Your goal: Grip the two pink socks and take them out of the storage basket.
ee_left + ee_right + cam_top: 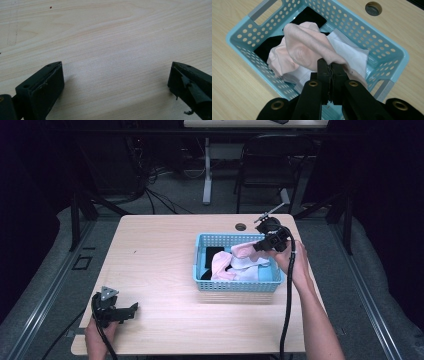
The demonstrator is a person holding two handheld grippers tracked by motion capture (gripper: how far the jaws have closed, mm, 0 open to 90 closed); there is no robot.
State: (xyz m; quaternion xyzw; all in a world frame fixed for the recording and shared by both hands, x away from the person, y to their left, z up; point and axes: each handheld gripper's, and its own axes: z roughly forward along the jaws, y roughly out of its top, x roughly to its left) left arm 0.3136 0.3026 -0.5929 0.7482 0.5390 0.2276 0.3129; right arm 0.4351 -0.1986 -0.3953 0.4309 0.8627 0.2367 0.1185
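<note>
A light blue perforated basket (pixel 235 286) (pixel 387 42) stands on the wooden table, right of centre. Inside lie a pale pink cloth (pixel 220 262) (pixel 304 47), a white cloth (pixel 247 265) (pixel 352 53) and a black cloth (pixel 212 254) (pixel 309 15). My right gripper (pixel 258 245) (pixel 329 66) hovers over the basket's right side, shut on a fold of the pink cloth, which is pulled up from the pile. My left gripper (pixel 134 309) (pixel 116 77) rests low over bare tabletop at the front left, jaws wide apart with nothing between them.
A round cable hole (pixel 241 226) (pixel 373 8) sits in the table behind the basket. Beyond the table's far edge stand a black chair (pixel 270 165) and a white desk leg (pixel 207 170). Bare wood (pixel 155 255) spreads left of the basket.
</note>
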